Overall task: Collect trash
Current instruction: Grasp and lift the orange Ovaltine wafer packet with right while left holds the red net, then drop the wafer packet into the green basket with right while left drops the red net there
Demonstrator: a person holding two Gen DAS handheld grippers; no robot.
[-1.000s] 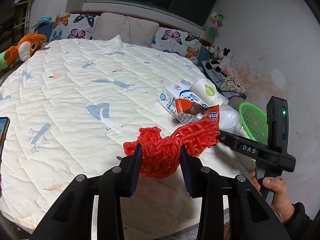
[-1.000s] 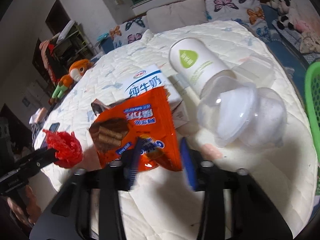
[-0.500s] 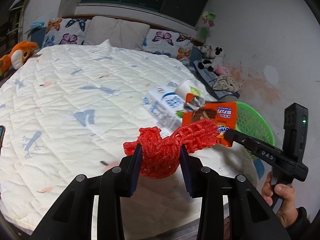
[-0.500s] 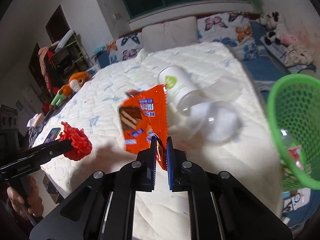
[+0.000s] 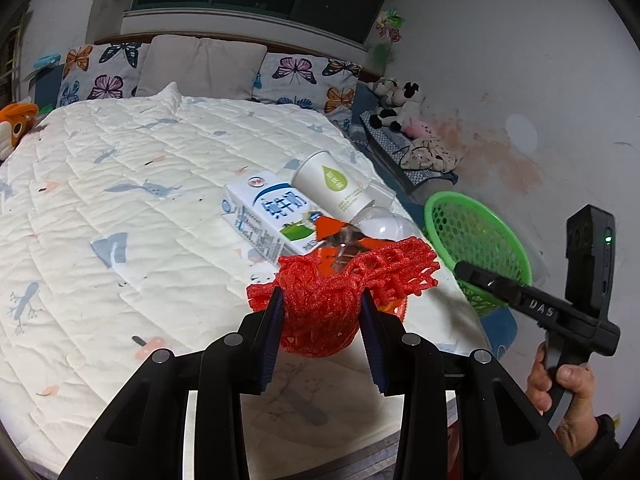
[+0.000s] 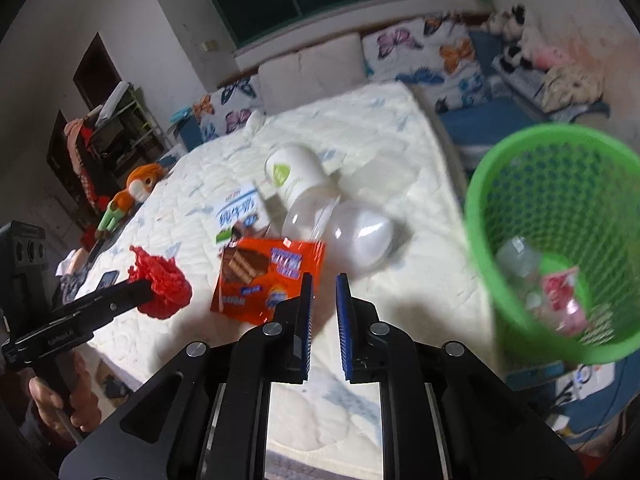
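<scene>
**Net gripped on the left, wrapper loose beside the right fingers**

The left gripper (image 5: 322, 296) has its fingers clamped on a crumpled red foam mesh net (image 5: 320, 320), which bulges out above and to both sides of the blue pads. Beyond these fingertips, on the white quilted bedspread (image 5: 120, 200), lie a white-and-blue milk carton (image 5: 268, 212), a toppled white paper cup with a green drop logo (image 5: 332, 186) and a clear plastic dome lid (image 6: 360, 236), the three close together.

The right gripper (image 6: 324, 276) is held by a hand (image 5: 560, 384). Its jaws are opening, with only a narrow gap and nothing between the pads. The orange foil biscuit wrapper (image 6: 268, 276) hangs just left of the left finger; whether it touches that finger I cannot tell.

Right of the right fingers and slightly ahead stands a green perforated plastic basket (image 6: 480, 208), beside the bed's edge, with a clear bottle and a pink packet inside.
</scene>
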